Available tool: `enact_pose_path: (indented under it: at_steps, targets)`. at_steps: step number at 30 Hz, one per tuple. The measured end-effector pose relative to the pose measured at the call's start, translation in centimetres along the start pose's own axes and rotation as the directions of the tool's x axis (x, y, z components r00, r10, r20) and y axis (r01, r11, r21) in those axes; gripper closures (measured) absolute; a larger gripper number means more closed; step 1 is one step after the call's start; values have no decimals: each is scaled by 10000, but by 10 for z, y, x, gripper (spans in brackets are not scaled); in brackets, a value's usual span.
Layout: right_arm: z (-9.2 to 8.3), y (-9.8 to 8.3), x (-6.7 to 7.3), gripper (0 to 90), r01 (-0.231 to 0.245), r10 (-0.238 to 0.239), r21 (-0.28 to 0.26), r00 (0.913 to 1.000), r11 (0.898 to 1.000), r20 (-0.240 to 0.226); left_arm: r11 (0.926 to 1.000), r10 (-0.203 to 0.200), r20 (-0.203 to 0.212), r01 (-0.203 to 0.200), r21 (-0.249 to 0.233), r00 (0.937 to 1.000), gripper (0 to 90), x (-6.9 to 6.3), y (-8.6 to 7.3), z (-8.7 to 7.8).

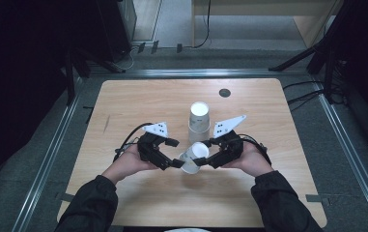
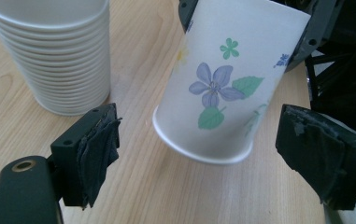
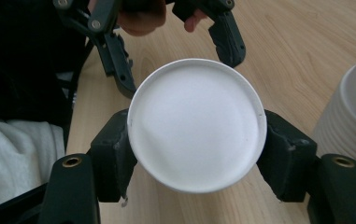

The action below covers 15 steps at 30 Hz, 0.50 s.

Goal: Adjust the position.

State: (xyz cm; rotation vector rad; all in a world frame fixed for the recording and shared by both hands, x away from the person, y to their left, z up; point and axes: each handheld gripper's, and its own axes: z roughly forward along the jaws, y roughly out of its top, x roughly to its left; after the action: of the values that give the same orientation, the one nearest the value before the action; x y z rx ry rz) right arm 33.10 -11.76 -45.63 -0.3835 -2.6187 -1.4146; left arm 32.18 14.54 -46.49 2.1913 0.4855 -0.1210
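A: Gripping check: right gripper (image 3: 196,154) had its jaws clamped on the base end of the paper cup (image 1: 194,155), held tilted just above the table (image 1: 123,96), near centre.

B: Left gripper (image 2: 199,154)?

A: Spread wide, pads either side of the cup's rim, not touching. Cup stack (image 1: 199,116) stood just beyond, farther back.

B: I'd have centred the rim between the pads, closed softly; thin wall would crush.

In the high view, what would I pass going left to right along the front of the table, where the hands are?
Left hand → left gripper → flowered paper cup → right gripper → right hand.
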Motion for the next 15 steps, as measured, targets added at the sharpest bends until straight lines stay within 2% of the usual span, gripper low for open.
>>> enact_pose_path:
  at_steps: [5, 15]
  targets:
    - [1, -1, -2, 351, -360, 354, -378, 9992, 9986, -170, 9999, 166, 220, -167, 28, 9996, 138, -2, 1, 7]
    - [4, 3, 1, 350, -388, 369, -460, 9985, 9982, -404, 9988, 477, 385, -482, 107, 9981, 147, -7, 2, 15]
